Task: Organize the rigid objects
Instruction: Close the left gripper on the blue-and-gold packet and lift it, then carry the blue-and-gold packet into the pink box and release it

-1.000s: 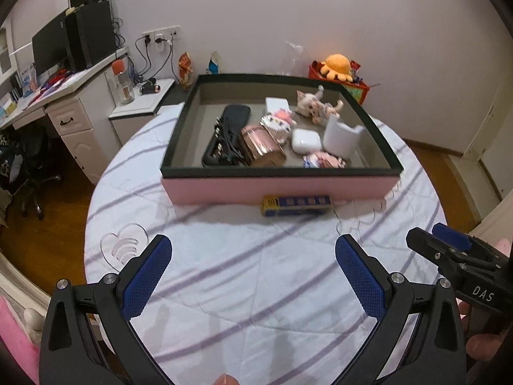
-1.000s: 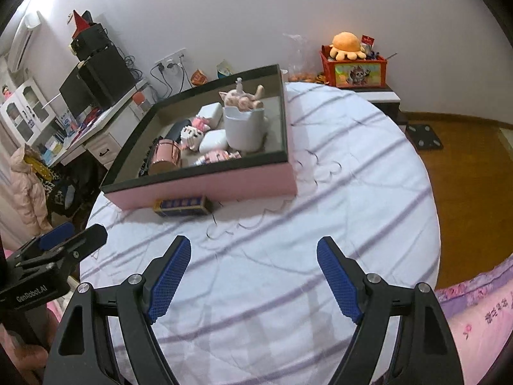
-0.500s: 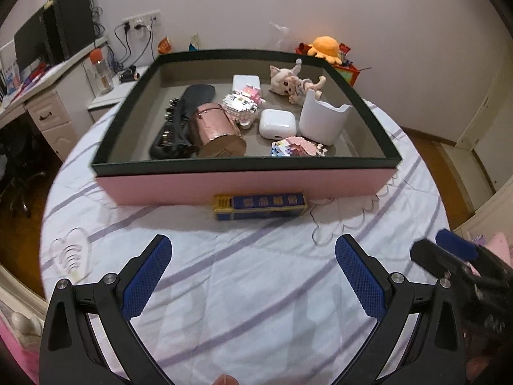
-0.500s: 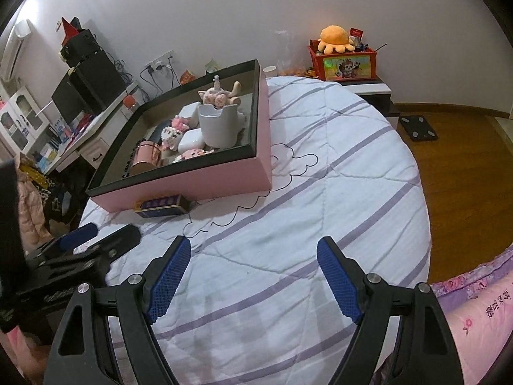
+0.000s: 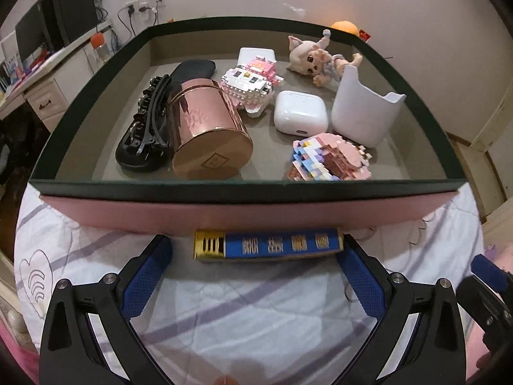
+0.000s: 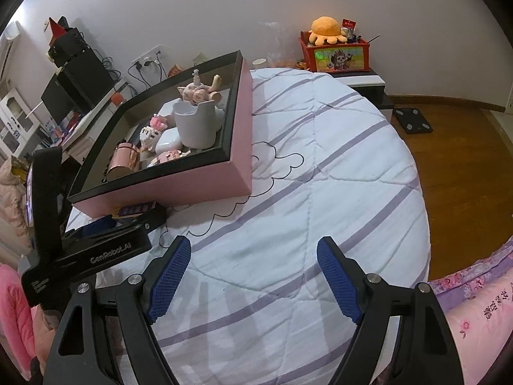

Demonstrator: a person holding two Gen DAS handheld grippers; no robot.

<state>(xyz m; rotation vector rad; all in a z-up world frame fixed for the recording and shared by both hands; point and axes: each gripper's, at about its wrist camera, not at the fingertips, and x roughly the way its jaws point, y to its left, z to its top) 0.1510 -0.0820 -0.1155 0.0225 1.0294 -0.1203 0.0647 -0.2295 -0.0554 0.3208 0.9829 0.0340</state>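
The left claw [image 5: 256,266] stands wide open with nothing clamped: its blue pads [image 5: 147,276] sit at either end of the blue and gold box [image 5: 267,245], which lies on the striped bedspread [image 6: 320,166] just in front of the near pink wall of the tray [image 5: 243,215]; whether the pads touch the box ends cannot be told. The right claw [image 6: 253,276] is also open and empty, hovering over bare bedspread to the right of the tray, well apart from the box. Inside the tray lie a copper tin [image 5: 205,131] on its side, a black hair clip [image 5: 147,128] against its left, a white earbud case [image 5: 299,112], a white cup [image 5: 365,109] at the right, a pink brick model [image 5: 330,160] near the front wall, a brick cat figure [image 5: 253,86] and a small doll [image 5: 314,61] at the far side. A white block behind the brick cat is mostly hidden. In the right wrist view the left claw's body covers most of the box, and the tray's near wall cuts off the lower parts of its contents. The orange plush [image 6: 325,30] on the red crate [image 6: 336,54] shows only as a sliver behind the tray in the left view.
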